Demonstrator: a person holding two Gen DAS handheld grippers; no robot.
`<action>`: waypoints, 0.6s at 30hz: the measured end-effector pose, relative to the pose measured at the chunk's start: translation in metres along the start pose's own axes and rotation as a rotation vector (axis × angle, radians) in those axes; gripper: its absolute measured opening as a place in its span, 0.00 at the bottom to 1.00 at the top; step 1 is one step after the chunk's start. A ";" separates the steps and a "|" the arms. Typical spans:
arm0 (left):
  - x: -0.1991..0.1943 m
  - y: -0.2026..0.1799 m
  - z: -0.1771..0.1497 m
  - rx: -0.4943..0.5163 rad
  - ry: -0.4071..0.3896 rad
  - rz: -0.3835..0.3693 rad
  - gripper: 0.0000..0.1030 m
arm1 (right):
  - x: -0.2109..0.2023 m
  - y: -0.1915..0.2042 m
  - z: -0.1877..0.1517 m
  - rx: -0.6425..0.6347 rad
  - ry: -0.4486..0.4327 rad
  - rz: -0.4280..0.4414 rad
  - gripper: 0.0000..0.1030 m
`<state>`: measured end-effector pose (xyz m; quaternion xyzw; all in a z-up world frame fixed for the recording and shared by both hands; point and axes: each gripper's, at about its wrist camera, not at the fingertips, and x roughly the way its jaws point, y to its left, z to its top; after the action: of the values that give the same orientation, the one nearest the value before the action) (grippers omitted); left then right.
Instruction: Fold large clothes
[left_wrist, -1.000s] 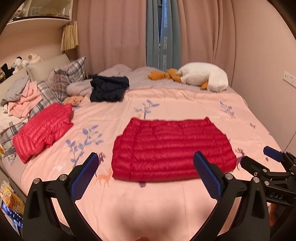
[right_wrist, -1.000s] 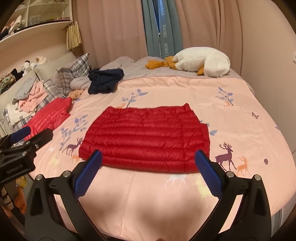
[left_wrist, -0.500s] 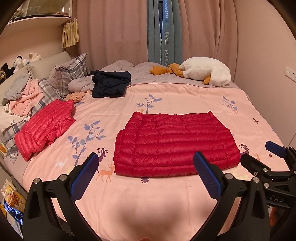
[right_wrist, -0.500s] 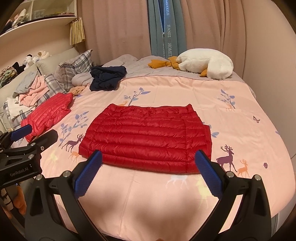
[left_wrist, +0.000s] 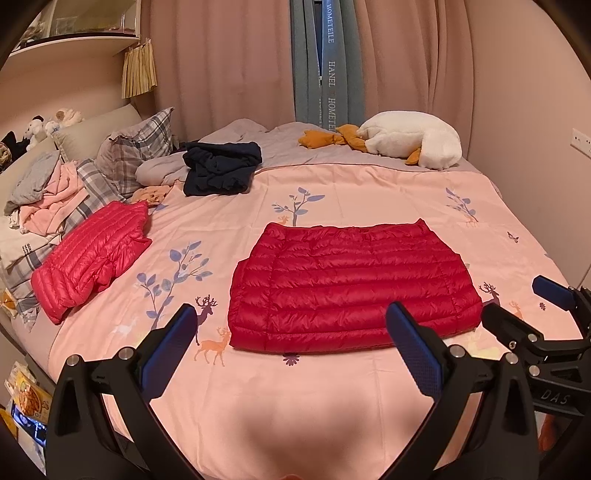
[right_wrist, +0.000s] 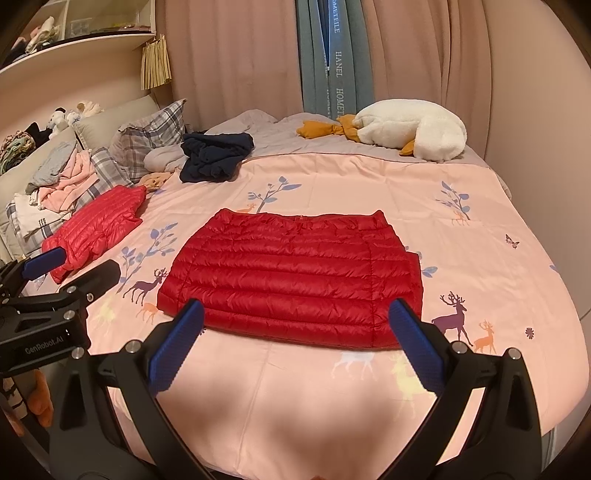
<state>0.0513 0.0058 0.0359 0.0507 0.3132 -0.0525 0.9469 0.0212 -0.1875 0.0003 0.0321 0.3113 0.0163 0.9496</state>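
In the left wrist view, the left gripper (left_wrist: 291, 339) has its jaws spread wide and holds nothing. The red down jacket (left_wrist: 351, 291), folded into a flat rectangle, lies on the pink bedspread (left_wrist: 295, 398) just ahead of the jaws, and its near edge shows between the two blue pads (left_wrist: 413, 347). To the right of these jaws, the right gripper (left_wrist: 517, 306) hovers near the jacket's right corner. A second, pinker jacket (left_wrist: 92, 254) lies well to the left of the jaws.

In the right wrist view, the right gripper (right_wrist: 295, 332) also stands wide open and empty. The red down jacket (right_wrist: 295, 277) lies directly ahead, its near edge between the two fingertips, not touched. The left gripper (right_wrist: 70, 269) is to the left of these jaws, beside the jacket's left corner. A dark garment (right_wrist: 214, 157) and a white plush goose (right_wrist: 413, 129) lie far beyond the jaws.
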 end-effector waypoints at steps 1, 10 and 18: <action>0.000 0.000 0.000 -0.001 -0.001 0.000 0.99 | 0.000 0.000 0.000 -0.001 -0.001 0.000 0.98; 0.000 -0.004 0.004 -0.004 -0.010 0.006 0.99 | 0.000 0.000 0.000 -0.004 0.000 0.002 0.98; 0.001 -0.003 0.004 0.001 -0.004 0.008 0.99 | 0.001 0.001 -0.001 -0.001 -0.008 0.004 0.98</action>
<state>0.0541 0.0017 0.0380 0.0521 0.3110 -0.0492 0.9477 0.0212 -0.1867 -0.0013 0.0325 0.3075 0.0182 0.9508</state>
